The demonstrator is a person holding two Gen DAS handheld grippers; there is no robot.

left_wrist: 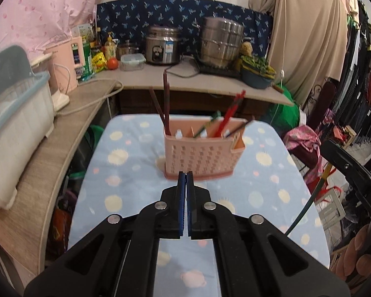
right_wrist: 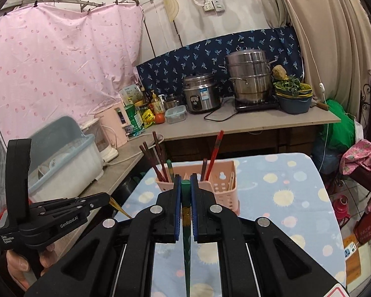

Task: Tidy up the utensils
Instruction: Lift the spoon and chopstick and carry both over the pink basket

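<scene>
Pink utensil holder [left_wrist: 200, 153] stood near far edge of the dotted-cloth surface [left_wrist: 126, 173], w/ brown, red & green chopsticks in its compartments. Left gripper [left_wrist: 185, 173] jaws together, nothing visible between. Right gripper [right_wrist: 185, 179] jaws clamped on a green chopstick [right_wrist: 185, 190], held above surface's near part.

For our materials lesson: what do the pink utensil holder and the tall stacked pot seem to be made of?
Utensil holder: probably moulded plastic, matte pink, judging by its thin walls and rows of slots. Stacked pot: seemingly stainless steel, going by its shiny, reflective silver surface.
</scene>
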